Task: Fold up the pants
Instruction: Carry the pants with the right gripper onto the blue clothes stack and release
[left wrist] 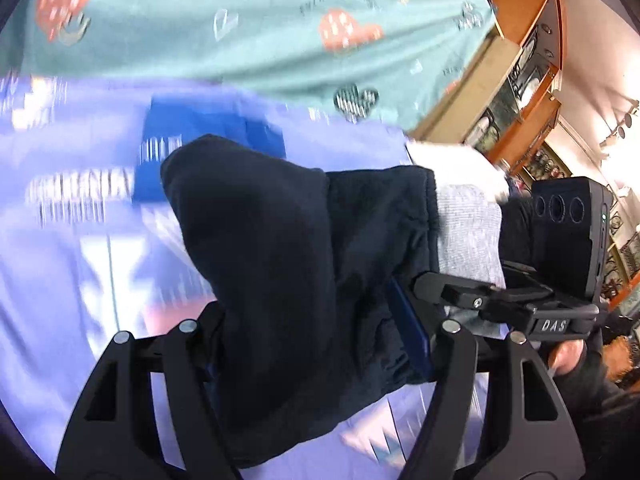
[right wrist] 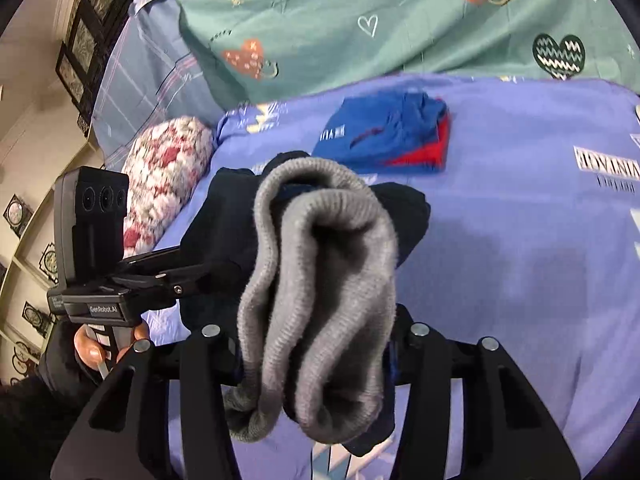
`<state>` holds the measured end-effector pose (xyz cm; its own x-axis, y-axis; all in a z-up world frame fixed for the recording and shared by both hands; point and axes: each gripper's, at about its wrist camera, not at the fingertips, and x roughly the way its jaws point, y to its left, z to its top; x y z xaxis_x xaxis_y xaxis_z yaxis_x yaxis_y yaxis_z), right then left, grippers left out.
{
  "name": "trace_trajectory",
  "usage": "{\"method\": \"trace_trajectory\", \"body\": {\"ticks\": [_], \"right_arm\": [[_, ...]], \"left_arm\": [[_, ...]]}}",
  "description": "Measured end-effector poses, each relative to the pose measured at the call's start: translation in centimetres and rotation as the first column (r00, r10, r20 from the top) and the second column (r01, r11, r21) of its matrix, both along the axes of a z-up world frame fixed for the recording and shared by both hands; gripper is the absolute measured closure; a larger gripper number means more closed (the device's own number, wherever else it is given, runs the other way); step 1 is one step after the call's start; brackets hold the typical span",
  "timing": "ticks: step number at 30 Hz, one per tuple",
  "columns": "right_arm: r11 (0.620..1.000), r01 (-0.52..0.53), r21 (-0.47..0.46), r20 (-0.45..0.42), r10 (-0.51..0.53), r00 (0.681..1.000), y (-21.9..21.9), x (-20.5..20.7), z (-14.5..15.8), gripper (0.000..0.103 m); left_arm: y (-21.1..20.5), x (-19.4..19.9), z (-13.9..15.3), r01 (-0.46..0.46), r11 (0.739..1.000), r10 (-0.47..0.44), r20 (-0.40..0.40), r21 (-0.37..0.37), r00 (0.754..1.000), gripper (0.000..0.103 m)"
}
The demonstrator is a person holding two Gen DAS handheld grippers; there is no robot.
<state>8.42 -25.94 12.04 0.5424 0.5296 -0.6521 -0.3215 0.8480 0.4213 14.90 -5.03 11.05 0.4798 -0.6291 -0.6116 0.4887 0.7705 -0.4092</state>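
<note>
Dark navy pants [left wrist: 296,280] with a grey ribbed waistband [right wrist: 320,280] hang bunched between my two grippers, lifted above a purple bedsheet [right wrist: 520,240]. My left gripper [left wrist: 316,360] is shut on the navy cloth, which drapes over its fingers and hides the tips. My right gripper [right wrist: 312,360] is shut on the grey waistband end, which folds over the fingers. The right gripper also shows in the left wrist view [left wrist: 480,300], at the grey band [left wrist: 468,232]. The left gripper shows in the right wrist view [right wrist: 168,276], gripping the navy cloth.
A folded blue and red garment [right wrist: 392,136] lies on the purple sheet ahead. A teal heart-print cover [right wrist: 360,20] lies behind it. A floral pillow [right wrist: 164,184] and a plaid pillow [right wrist: 144,76] sit at the left. Wooden shelves [left wrist: 532,60] stand beside the bed.
</note>
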Motion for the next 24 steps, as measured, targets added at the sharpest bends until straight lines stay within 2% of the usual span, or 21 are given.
{"method": "trace_trajectory", "body": {"ticks": [3, 5, 6, 7, 8, 9, 10, 11, 12, 13, 14, 15, 16, 17, 19, 22, 24], "right_arm": [[1.0, 0.029, 0.004, 0.065, -0.029, 0.997, 0.3, 5.1, 2.5, 0.053], [0.998, 0.064, 0.024, 0.097, -0.067, 0.993, 0.0, 9.1, 3.8, 0.053], [0.996, 0.087, 0.035, 0.104, -0.09, 0.991, -0.3, 11.1, 4.0, 0.053], [0.992, 0.115, 0.054, 0.099, -0.12, 0.988, -0.6, 13.4, 4.0, 0.051], [0.985, 0.153, 0.078, 0.08, -0.159, 0.984, -0.9, 16.4, 3.4, 0.048], [0.98, 0.182, 0.085, 0.065, -0.188, 0.98, -1.1, 18.6, 2.6, 0.034], [0.975, 0.213, 0.069, 0.051, -0.216, 0.975, -1.2, 20.8, 1.3, 0.011], [0.964, 0.265, -0.006, 0.015, -0.265, 0.964, -1.3, 23.5, -1.4, 0.001], [0.942, 0.321, -0.102, -0.036, -0.326, 0.945, -1.5, 25.0, -3.9, 0.001], [0.925, 0.349, -0.149, -0.091, -0.364, 0.927, -2.0, 25.6, -6.1, 0.009], [0.935, 0.346, -0.081, -0.105, -0.353, 0.93, -2.8, 25.0, -6.9, 0.015], [0.936, 0.351, 0.014, -0.081, -0.349, 0.934, -3.8, 23.6, -6.9, 0.015], [0.929, 0.369, 0.035, -0.036, -0.368, 0.929, -4.4, 22.1, -6.5, 0.015], [0.925, 0.377, 0.056, 0.045, -0.379, 0.924, -5.2, 19.5, -5.7, 0.015], [0.931, 0.358, 0.073, 0.089, -0.363, 0.927, -6.2, 15.6, -5.2, 0.001], [0.94, 0.34, 0.0, 0.01, -0.34, 0.94, -6.7, 9.8, -6.4, 0.001], [0.957, 0.283, -0.071, 0.0, -0.283, 0.959, -5.9, 4.6, -7.3, 0.001]], "left_arm": [[-0.4, 6.1, 3.1, -0.032, 0.999, 0.032, 0.058, -0.009, 0.998, 0.034], [-0.2, 10.3, 4.0, -0.066, 0.998, 0.067, 0.072, -0.011, 0.995, 0.033], [-0.2, 12.3, 4.0, -0.092, 0.996, 0.092, 0.076, -0.006, 0.993, 0.03], [0.0, 14.3, 3.4, -0.118, 0.993, 0.118, 0.073, 0.001, 0.99, 0.019], [0.1, 17.2, 2.0, -0.152, 0.988, 0.152, 0.041, 0.013, 0.988, 0.012], [0.3, 19.6, 0.1, -0.197, 0.98, 0.197, 0.007, 0.04, 0.98, 0.008], [0.6, 21.1, -1.6, -0.236, 0.968, 0.238, -0.019, 0.079, 0.971, 0.008], [1.5, 22.9, -4.4, -0.294, 0.945, 0.305, -0.064, 0.145, 0.95, 0.01], [2.8, 23.6, -6.5, -0.333, 0.926, 0.355, -0.109, 0.175, 0.929, 0.013], [3.9, 23.6, -7.4, -0.35, 0.925, 0.37, -0.136, 0.152, 0.919, 0.012], [5.9, 22.7, -7.9, -0.366, 0.928, 0.373, -0.163, 0.07, 0.914, 0.011], [7.3, 21.4, -7.9, -0.387, 0.921, 0.387, -0.168, 0.032, 0.907, 0.011], [8.2, 20.3, -7.7, -0.399, 0.917, 0.395, -0.166, 0.01, 0.904, 0.009], [9.2, 18.2, -7.3, -0.402, 0.916, 0.395, -0.154, -0.012, 0.906, 0.007], [9.6, 14.6, -6.7, -0.405, 0.914, 0.406, -0.099, 0.028, 0.908, 0.002], [8.3, 7.3, -6.8, -0.353, 0.924, 0.358, -0.01, 0.146, 0.934, 0.002], [7.4, 3.2, -6.9, -0.333, 0.925, 0.336, 0.016, 0.182, 0.942, 0.002]]}}
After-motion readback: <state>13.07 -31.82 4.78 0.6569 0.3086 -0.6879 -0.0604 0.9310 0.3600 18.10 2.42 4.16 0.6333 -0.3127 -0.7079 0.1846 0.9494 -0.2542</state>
